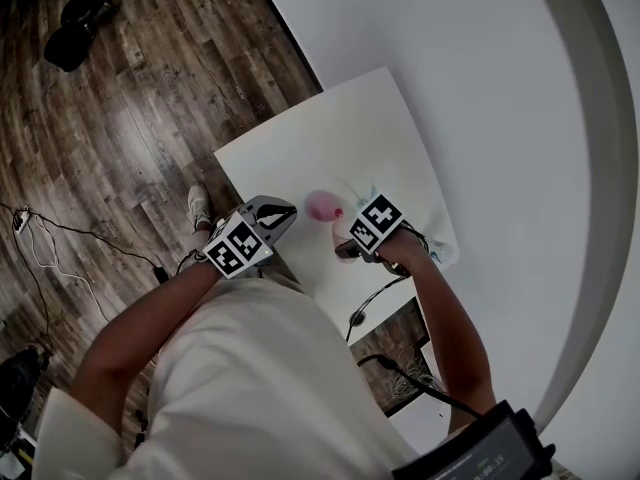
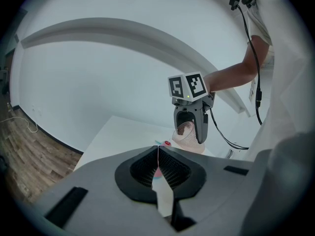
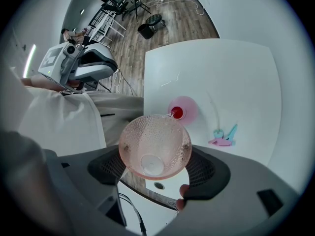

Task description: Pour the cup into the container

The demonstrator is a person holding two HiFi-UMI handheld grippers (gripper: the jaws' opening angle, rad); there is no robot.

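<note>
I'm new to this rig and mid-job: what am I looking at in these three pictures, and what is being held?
No robot: a person holds a two-jaw gripper in each hand. One picture comes from a head camera looking down; the others ride on each gripper. The right gripper grips a pink dimpled glass cup, tipped toward a small round pink container on the white table. A small pink-and-teal object lies nearby. The left gripper is shut and empty.

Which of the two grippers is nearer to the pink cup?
Right. The right gripper holds the cup between its jaws, tipped toward the container. The left gripper is shut and empty, apart from the cup.
</note>
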